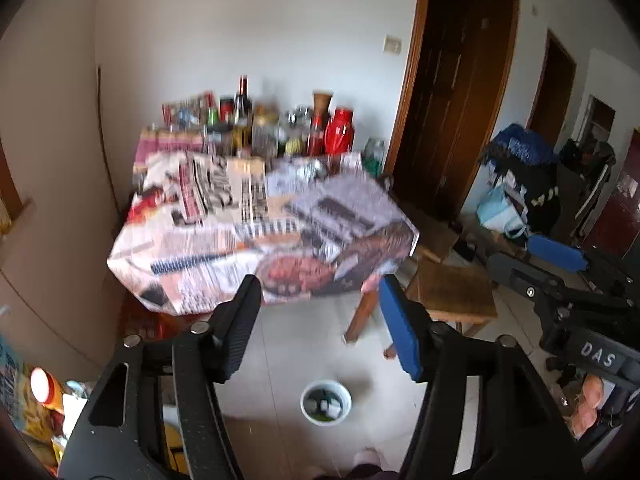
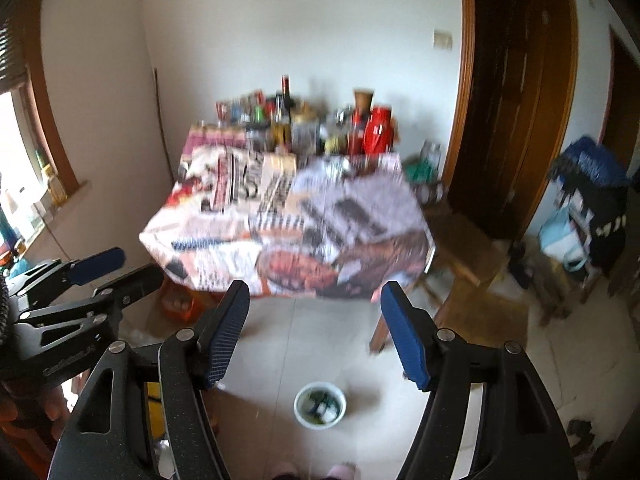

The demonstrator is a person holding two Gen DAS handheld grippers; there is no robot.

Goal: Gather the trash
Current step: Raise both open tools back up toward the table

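We see a printed cloth (image 1: 248, 232) draped over the table, soft and matt. The floor (image 1: 304, 344) looks like smooth pale tile with a dull sheen. The stool (image 1: 452, 292) and door frame (image 1: 408, 60) are brown wood. The white bin (image 1: 326, 402) looks like smooth plastic. Our left gripper (image 1: 320, 320) shows matt black plastic, ribbed pads and shiny metal pins; the red flask (image 1: 339, 130) is glossy.

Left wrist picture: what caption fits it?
Open left tool above a white bucket on the floor, facing a cluttered table.
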